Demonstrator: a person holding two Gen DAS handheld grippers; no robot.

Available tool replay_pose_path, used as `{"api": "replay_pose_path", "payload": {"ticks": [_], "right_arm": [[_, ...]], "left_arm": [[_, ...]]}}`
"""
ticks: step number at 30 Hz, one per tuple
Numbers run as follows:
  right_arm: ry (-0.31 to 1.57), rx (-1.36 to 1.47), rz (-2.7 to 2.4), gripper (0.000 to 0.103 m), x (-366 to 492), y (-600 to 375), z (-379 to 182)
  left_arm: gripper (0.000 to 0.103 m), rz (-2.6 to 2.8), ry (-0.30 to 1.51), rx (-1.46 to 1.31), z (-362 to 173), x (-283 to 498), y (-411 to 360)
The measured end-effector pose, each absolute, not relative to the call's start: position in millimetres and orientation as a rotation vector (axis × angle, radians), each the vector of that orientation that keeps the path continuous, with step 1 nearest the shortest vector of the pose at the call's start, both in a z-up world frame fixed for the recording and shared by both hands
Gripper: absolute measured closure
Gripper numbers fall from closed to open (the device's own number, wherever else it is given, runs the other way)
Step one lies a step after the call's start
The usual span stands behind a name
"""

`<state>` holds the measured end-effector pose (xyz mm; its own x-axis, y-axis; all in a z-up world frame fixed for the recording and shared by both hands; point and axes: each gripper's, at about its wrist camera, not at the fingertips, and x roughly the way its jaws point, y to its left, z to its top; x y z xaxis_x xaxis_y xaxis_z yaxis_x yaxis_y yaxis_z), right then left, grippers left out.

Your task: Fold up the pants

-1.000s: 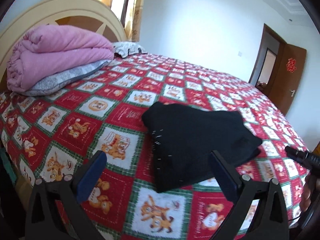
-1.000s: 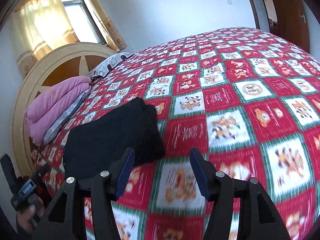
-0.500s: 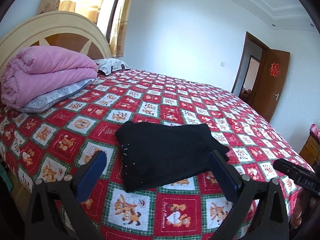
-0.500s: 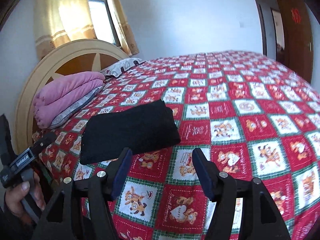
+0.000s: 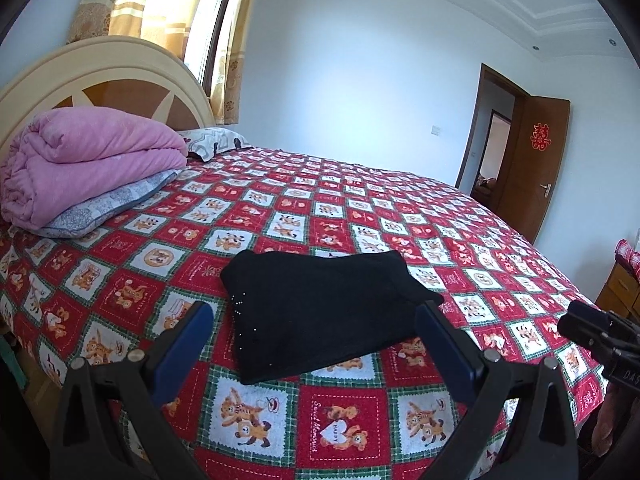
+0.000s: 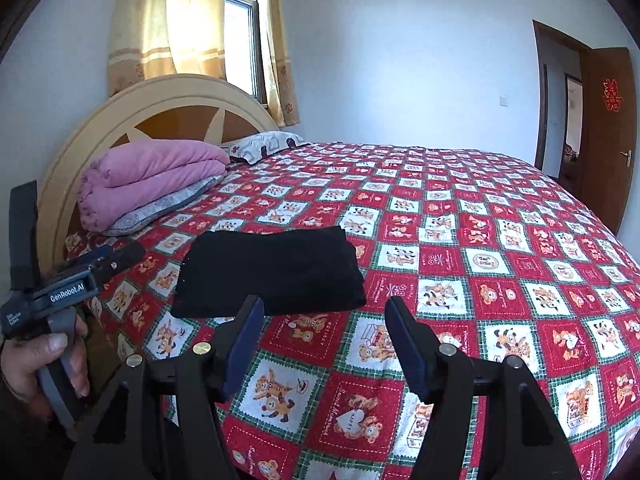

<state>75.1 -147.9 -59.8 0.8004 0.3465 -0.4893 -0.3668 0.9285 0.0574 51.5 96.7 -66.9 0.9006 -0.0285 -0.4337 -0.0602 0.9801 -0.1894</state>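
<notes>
The black pants [image 5: 320, 308] lie folded into a compact rectangle on the red patterned bedspread [image 5: 360, 216], near the bed's front edge. They also show in the right wrist view [image 6: 272, 272]. My left gripper [image 5: 316, 340] is open and empty, held back from the pants and above the bed edge. My right gripper [image 6: 326, 336] is open and empty, pulled back to the right of the pants. The left tool's body [image 6: 60, 284] shows in a hand at the left of the right wrist view.
A folded pink quilt [image 5: 88, 160] on a grey pillow [image 5: 108, 204] lies by the cream headboard [image 5: 108, 80]. A patterned pillow [image 5: 216, 140] sits behind. An open brown door [image 5: 532, 164] stands far right; a wooden cabinet [image 5: 620, 288] is beside the bed.
Both grippers have drawn back and up from the pants, so the folded pants look smaller and farther away. The pants lie still.
</notes>
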Motion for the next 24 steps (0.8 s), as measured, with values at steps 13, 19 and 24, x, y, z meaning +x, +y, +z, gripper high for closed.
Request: {"api": "replay_pose_path", "payload": {"ticks": [13, 19, 24], "right_arm": [[0.479, -0.029, 0.361, 0.038, 70, -153, -49], [0.481, -0.042, 0.363, 0.038, 70, -151, -51], [0.478, -0.041, 0.363, 0.038, 69, -151, -51]], "left_arm": [[0.0, 0.016, 0.459, -0.128, -66, 51, 82], [0.0, 0.019, 0.45, -0.133, -63, 50, 83], [0.0, 0.021, 0.44, -0.135, -62, 49, 83]]}}
